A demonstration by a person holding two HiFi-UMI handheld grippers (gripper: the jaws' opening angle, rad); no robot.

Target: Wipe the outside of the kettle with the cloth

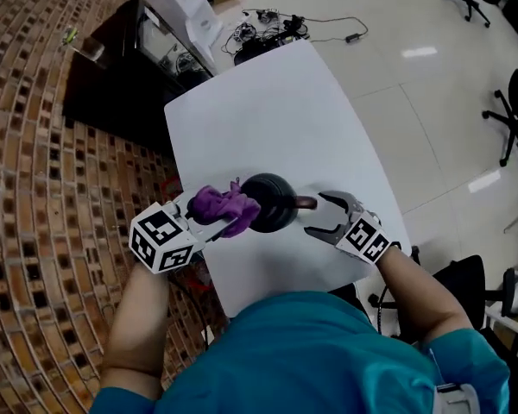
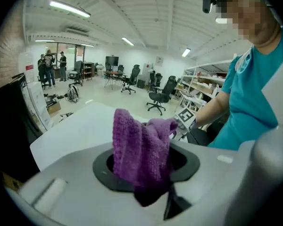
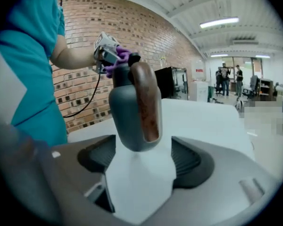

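Clearly dark grey kettle [image 1: 268,203], brown handle [image 3: 146,102].

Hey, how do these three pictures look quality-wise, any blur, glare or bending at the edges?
Head view: strong fisheye bends the brick wall, and light glares in patches off the shiny floor. Left gripper view: dark rounded corners, the cloth close to the lens and a little soft, the ceiling lights blown out. Right gripper view: the same dark corners, the kettle fairly sharp, the nearest foreground blurred.
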